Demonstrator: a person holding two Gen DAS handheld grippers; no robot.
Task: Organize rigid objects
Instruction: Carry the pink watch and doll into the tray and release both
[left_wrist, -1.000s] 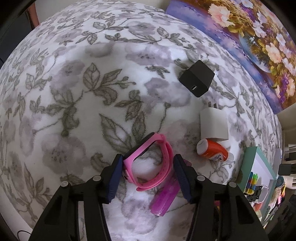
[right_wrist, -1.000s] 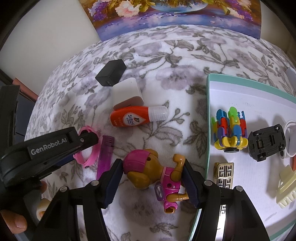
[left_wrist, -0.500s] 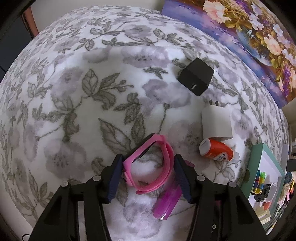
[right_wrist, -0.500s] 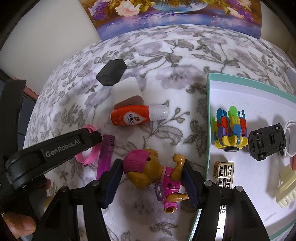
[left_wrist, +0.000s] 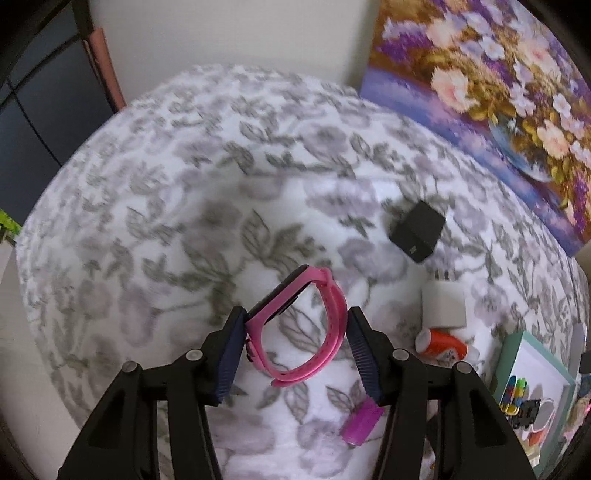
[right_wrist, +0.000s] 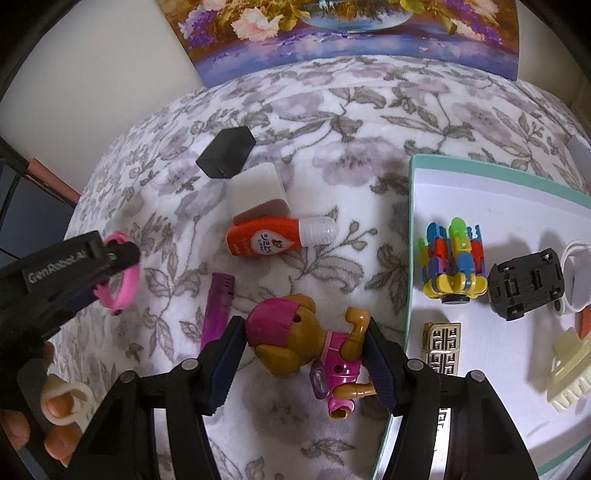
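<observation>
My left gripper (left_wrist: 295, 354) is shut on a pink wristband watch (left_wrist: 301, 326) and holds it above the floral blanket; the watch also shows in the right wrist view (right_wrist: 123, 286). My right gripper (right_wrist: 308, 362) is shut on a brown toy dog in pink (right_wrist: 306, 347) that lies on the blanket just left of the teal-edged white tray (right_wrist: 412, 206). A purple lighter (right_wrist: 218, 310), an orange bottle (right_wrist: 273, 238), a white charger (right_wrist: 255, 194) and a black charger (right_wrist: 227, 151) lie on the blanket.
The tray holds a multicoloured toy (right_wrist: 452, 258), a black toy car (right_wrist: 526, 282), a gold patterned box (right_wrist: 441, 347) and a cream hair clip (right_wrist: 570, 369). A flower painting (right_wrist: 351, 33) leans on the wall behind. The blanket's left edge drops off.
My left gripper has lifted the pink watch off the blanket, away from the purple lighter. The right gripper and the toy dog have not moved.
</observation>
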